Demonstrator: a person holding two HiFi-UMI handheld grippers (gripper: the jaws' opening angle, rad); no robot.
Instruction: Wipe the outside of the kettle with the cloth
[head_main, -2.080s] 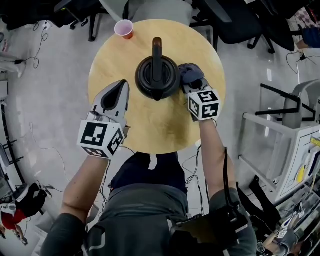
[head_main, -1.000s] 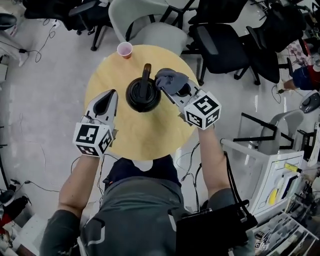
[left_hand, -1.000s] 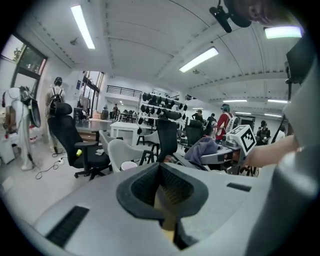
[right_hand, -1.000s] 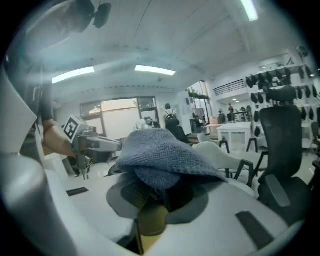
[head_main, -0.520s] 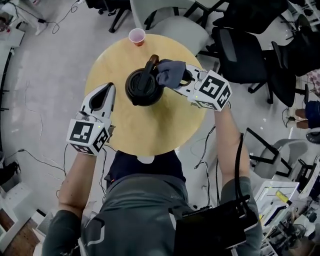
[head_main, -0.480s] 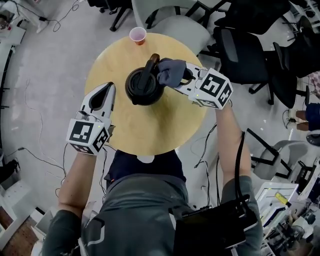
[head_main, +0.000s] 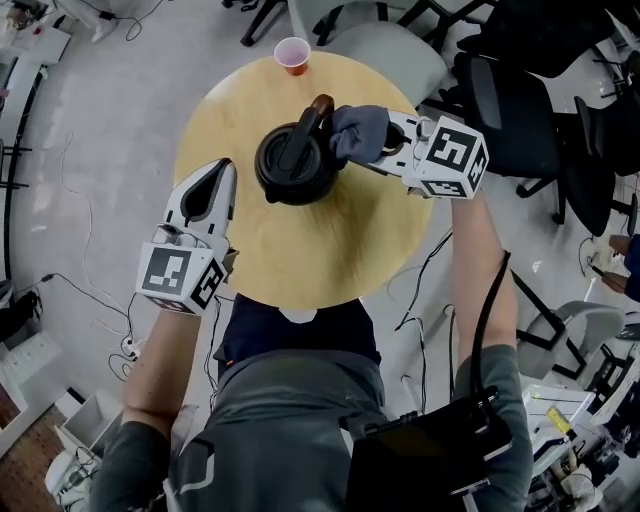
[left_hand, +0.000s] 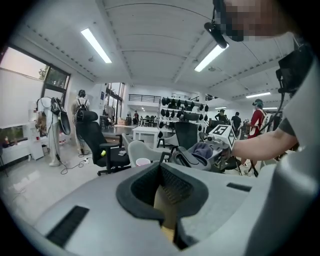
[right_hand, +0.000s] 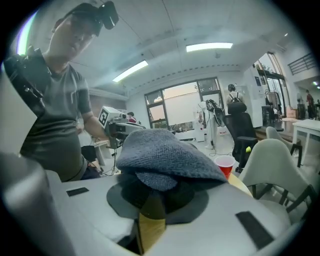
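A black kettle (head_main: 293, 165) stands on the round wooden table (head_main: 300, 255), its handle (head_main: 308, 128) pointing away from me. My right gripper (head_main: 382, 146) is shut on a grey-blue cloth (head_main: 358, 132), which presses against the kettle's far right side next to the handle. In the right gripper view the cloth (right_hand: 162, 154) bulges over the jaws and hides the kettle. My left gripper (head_main: 218, 174) hovers left of the kettle, shut and holding nothing. The left gripper view shows the kettle (left_hand: 186, 157) and the cloth (left_hand: 202, 149) ahead, to the right.
A red paper cup (head_main: 292, 53) stands at the table's far edge, beyond the kettle; the right gripper view shows the cup (right_hand: 224, 164) too. Office chairs (head_main: 520, 110) crowd the floor behind and to the right of the table. Cables (head_main: 85, 290) lie on the floor at the left.
My right gripper has carried the cloth round the kettle, from its right side toward the far side by the handle. The left gripper has held its place beside the kettle.
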